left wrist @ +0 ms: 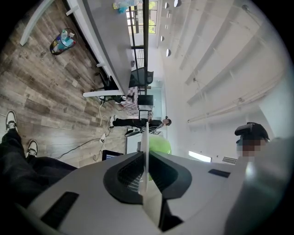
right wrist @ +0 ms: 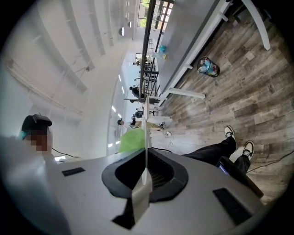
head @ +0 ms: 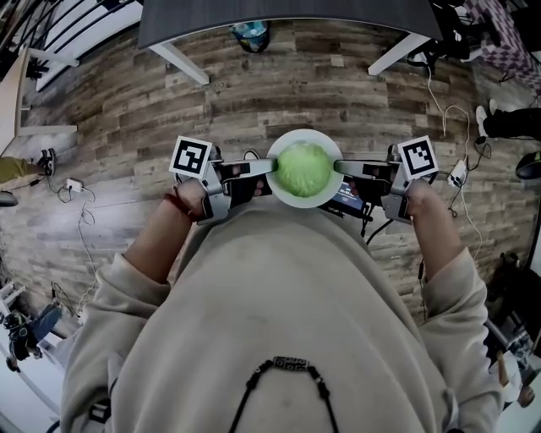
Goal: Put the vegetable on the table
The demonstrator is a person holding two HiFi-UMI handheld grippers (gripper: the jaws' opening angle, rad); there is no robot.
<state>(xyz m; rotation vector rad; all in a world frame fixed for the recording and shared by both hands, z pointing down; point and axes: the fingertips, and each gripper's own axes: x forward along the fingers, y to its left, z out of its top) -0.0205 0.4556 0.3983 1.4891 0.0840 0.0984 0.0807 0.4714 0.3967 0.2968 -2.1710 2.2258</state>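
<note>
A round green vegetable (head: 303,168) lies on a white plate (head: 280,194) held in the air at chest height over the wood floor. My left gripper (head: 272,167) is shut on the plate's left rim, and my right gripper (head: 337,166) is shut on its right rim. In the left gripper view the plate (left wrist: 147,137) shows edge-on between the pads of the gripper (left wrist: 147,176), with the vegetable (left wrist: 161,146) just beyond. The right gripper view shows the same: the plate's edge (right wrist: 146,147) in the gripper (right wrist: 146,174), the vegetable (right wrist: 131,140) behind. The dark grey table (head: 287,15) stands ahead.
Under the table sit a small bin (head: 251,35) and white table legs (head: 179,61). Cables (head: 80,211) trail over the floor at left and right. A dark screen (head: 351,199) lies below the right gripper. Another person (left wrist: 138,122) stands far off.
</note>
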